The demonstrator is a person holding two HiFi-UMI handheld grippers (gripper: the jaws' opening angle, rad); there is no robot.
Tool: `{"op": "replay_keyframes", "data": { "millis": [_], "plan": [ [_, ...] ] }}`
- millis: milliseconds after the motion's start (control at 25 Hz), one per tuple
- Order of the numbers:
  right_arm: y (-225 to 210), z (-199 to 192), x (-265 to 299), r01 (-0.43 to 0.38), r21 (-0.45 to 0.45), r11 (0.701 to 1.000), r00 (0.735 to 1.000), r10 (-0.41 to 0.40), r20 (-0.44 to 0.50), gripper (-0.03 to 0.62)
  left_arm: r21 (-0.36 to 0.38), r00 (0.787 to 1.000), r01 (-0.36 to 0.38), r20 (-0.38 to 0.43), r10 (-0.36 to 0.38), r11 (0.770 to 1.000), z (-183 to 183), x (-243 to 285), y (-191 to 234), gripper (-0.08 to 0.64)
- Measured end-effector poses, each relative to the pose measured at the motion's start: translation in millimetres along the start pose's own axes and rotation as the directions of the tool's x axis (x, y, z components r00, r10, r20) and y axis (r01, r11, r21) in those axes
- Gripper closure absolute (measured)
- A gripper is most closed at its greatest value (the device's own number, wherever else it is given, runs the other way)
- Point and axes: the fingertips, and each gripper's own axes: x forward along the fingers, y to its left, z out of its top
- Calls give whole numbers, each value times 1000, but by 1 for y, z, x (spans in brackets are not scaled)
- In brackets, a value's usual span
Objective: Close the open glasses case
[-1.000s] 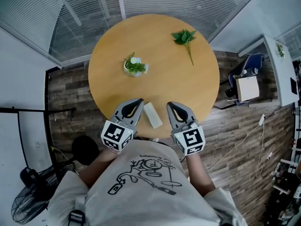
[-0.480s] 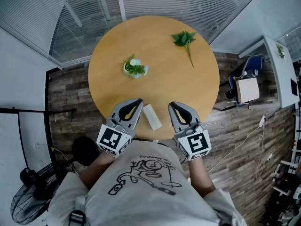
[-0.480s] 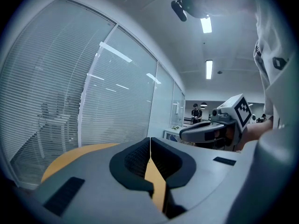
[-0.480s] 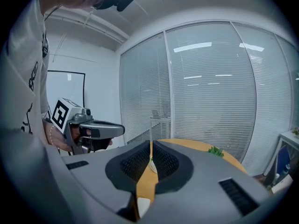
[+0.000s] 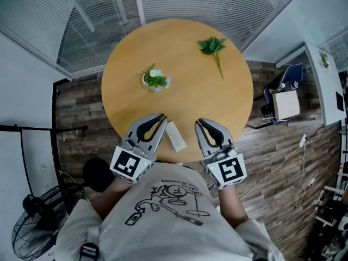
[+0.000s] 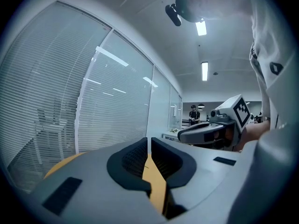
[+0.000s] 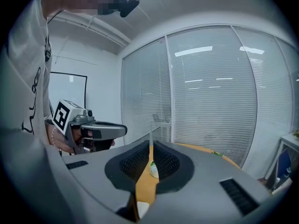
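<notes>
Jaws on my left gripper (image 5: 156, 119) are pressed together on nothing. Just to its right, at the near edge of the round table (image 5: 179, 53), lies the white glasses case (image 5: 175, 134), its long axis running away from me and leaning left. My right gripper (image 5: 202, 124), likewise clenched empty, sits slightly farther off.

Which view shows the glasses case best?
Head view: the glasses case lies whole by the table's edge, between the left tongs and right tongs. The right gripper view shows only a white sliver between its jaws; the left gripper view shows none.
</notes>
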Motion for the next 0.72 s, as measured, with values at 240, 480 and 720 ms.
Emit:
{"op": "replay_keyframes", "data": {
  "millis": [240, 480, 720],
  "plan": [
    [-4, 9, -2, 7, -12, 1000, 1000, -7, 17, 558, 8, 1000, -5, 30, 5, 1000, 14, 2, 1, 538],
    [-5, 11, 0, 8, -13, 1000, 1000, -8, 18, 558, 4, 999, -9, 48, 9, 1000, 18, 3, 3, 538],
    [-6, 10, 1, 11, -12, 1000, 1000, -10, 18, 558, 8, 1000, -14, 20, 14, 1000, 13, 3, 5, 538]
  ]
}}
